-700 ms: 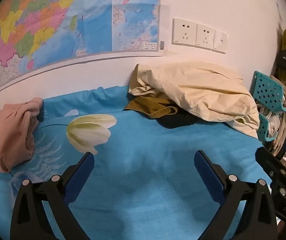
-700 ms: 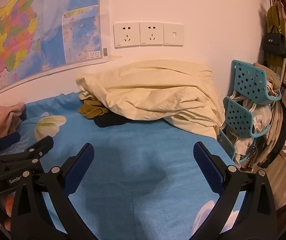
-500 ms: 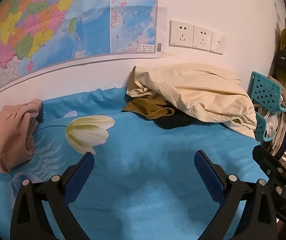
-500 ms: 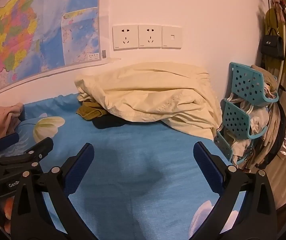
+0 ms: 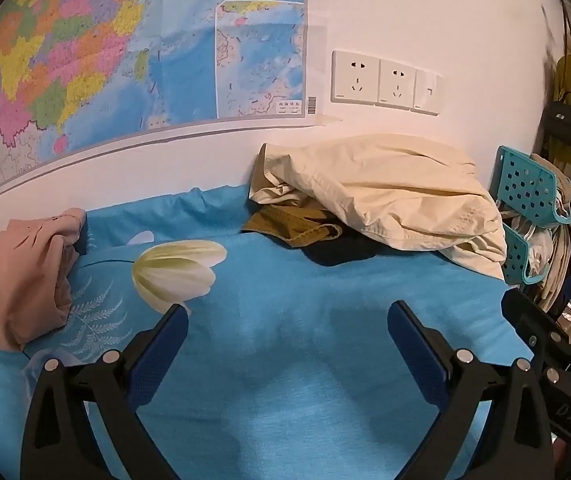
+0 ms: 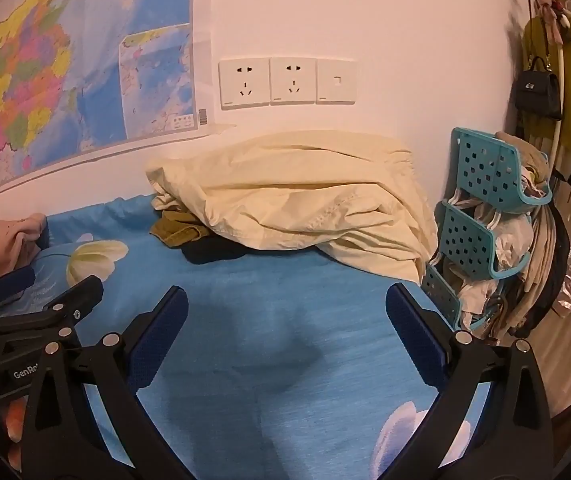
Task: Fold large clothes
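A pile of clothes lies at the far side of the bed against the wall: a large cream garment (image 5: 385, 192) (image 6: 309, 204) on top, an olive-brown one (image 5: 293, 226) (image 6: 175, 226) and a black one (image 5: 339, 250) (image 6: 209, 250) under it. A folded pink garment (image 5: 17, 276) (image 6: 1, 242) lies at the far left. My left gripper (image 5: 287, 320) is open and empty above the blue sheet. My right gripper (image 6: 285, 304) is open and empty, to the right of the left one.
The bed has a blue sheet (image 5: 285, 360) (image 6: 285, 360) with a printed white tulip (image 5: 177, 268). A teal rack (image 6: 481, 216) stuffed with clothes stands at the bed's right end. A map (image 5: 105, 60) and wall sockets (image 6: 285, 82) are on the wall behind.
Both grippers have drawn back slightly from the clothes pile and tilted up a little. Both stay open and empty.
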The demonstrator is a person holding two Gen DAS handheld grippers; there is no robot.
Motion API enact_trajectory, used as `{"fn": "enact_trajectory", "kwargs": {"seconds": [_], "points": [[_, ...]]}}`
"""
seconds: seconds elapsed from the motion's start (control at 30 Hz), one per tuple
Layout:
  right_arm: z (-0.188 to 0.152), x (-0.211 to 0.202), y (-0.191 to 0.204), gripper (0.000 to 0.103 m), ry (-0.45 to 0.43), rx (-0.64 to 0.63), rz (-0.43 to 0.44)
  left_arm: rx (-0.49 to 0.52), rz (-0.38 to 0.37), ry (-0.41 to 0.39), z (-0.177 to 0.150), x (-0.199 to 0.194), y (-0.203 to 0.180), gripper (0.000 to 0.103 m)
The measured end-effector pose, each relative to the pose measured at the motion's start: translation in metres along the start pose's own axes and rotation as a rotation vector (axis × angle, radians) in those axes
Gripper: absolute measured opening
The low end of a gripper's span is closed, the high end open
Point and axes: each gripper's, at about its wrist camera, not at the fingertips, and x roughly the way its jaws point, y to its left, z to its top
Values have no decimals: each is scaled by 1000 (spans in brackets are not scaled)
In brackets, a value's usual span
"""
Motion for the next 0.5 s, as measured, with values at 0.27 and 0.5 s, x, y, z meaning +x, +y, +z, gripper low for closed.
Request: {"fn": "enact_trajectory", "kwargs": {"seconds": [0.27, 0.5], "points": [[1, -1, -2, 98, 1, 5, -6, -4, 4, -3, 0, 0, 1, 97], [1, 1, -3, 98, 2, 7, -7, 1, 6, -5, 2, 0, -2, 97]]}}
